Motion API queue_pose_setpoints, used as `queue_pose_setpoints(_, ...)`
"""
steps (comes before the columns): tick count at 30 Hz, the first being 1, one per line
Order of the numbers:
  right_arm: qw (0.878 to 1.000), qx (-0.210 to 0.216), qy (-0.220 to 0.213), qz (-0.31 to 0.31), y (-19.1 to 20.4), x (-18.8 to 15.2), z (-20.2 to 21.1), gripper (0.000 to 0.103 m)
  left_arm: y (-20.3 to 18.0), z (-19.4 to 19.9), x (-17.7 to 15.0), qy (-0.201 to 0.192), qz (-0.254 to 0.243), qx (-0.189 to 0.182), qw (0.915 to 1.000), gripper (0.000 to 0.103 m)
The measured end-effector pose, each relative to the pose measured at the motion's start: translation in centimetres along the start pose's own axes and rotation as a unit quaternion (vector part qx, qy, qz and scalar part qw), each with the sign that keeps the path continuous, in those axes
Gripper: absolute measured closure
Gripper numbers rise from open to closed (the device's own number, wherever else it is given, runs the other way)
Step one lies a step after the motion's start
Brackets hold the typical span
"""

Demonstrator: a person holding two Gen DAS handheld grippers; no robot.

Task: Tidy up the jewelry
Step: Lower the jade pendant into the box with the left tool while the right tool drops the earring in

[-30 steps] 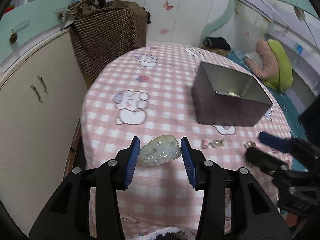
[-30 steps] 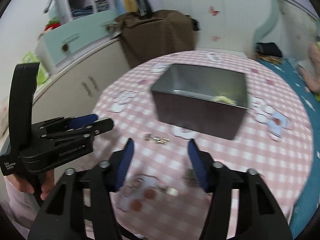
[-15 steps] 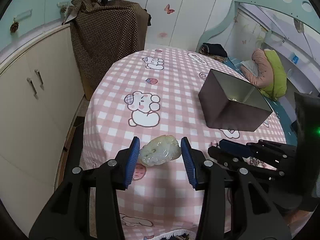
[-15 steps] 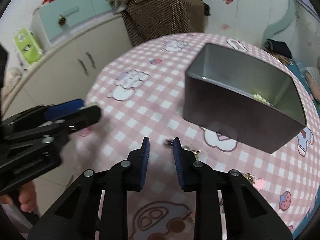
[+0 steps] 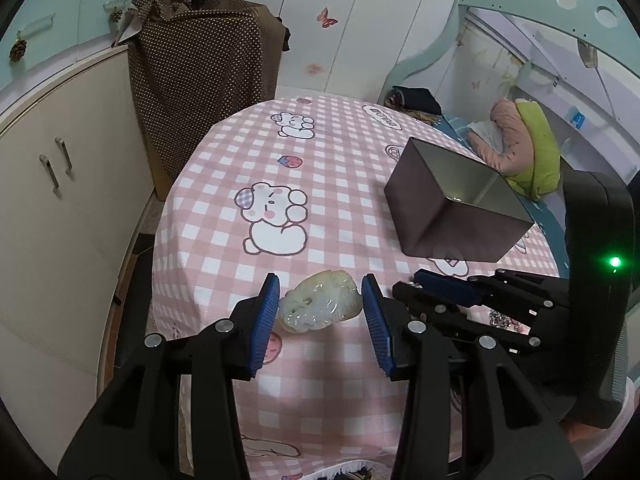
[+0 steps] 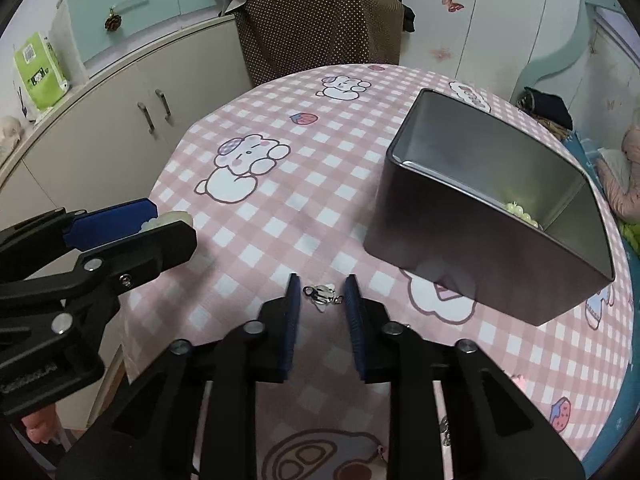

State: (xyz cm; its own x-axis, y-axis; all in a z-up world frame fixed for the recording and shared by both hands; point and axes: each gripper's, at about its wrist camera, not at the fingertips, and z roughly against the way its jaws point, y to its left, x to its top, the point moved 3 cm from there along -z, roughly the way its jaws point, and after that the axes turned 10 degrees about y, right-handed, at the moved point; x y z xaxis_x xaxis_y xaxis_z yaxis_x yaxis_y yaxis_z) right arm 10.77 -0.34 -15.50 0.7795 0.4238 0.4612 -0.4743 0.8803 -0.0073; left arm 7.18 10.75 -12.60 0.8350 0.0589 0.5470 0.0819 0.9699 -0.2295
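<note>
My left gripper is shut on a pale green jade pendant and holds it above the pink checked tablecloth. It also shows in the right wrist view, with the pendant's edge between its pads. My right gripper has closed on a small silver earring low over the cloth. A dark metal box stands to the right with pale beads inside. The box also shows in the left wrist view.
More small jewelry lies near the front right of the table. A cream cabinet stands left of the table. A brown dotted cloth hangs behind it. A bed with a green and pink cushion is at right.
My right gripper moved down toward the cloth and closed from wide open around the silver earring. My left gripper kept the pendant and drew back toward the table's near left.
</note>
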Motion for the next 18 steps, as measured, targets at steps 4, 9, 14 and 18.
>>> queue_pose_setpoints(4, 1.000, -0.002, 0.000, 0.002, 0.1, 0.0, 0.0, 0.088, 0.1, -0.1, 0.0, 0.003, 0.003, -0.005, 1.0000, 0.060)
queue_pose_setpoints(9, 1.000, 0.008, -0.006, -0.014, -0.5, -0.2, 0.7, 0.088, -0.3, -0.1, 0.0, 0.005, 0.000, -0.014, 0.9999, 0.060)
queue_pose_setpoints(14, 0.999, 0.010, -0.030, -0.032, -1.7, -0.6, 2.8, 0.088, -1.3, -0.2, 0.4, 0.005, -0.012, -0.020, 0.9997, 0.060)
queue_pose_setpoints(18, 0.998, 0.003, -0.045, -0.051, -3.3, -1.0, 4.2, 0.088, -2.5, -0.4, 0.7, 0.006, -0.025, -0.024, 0.9994, 0.060)
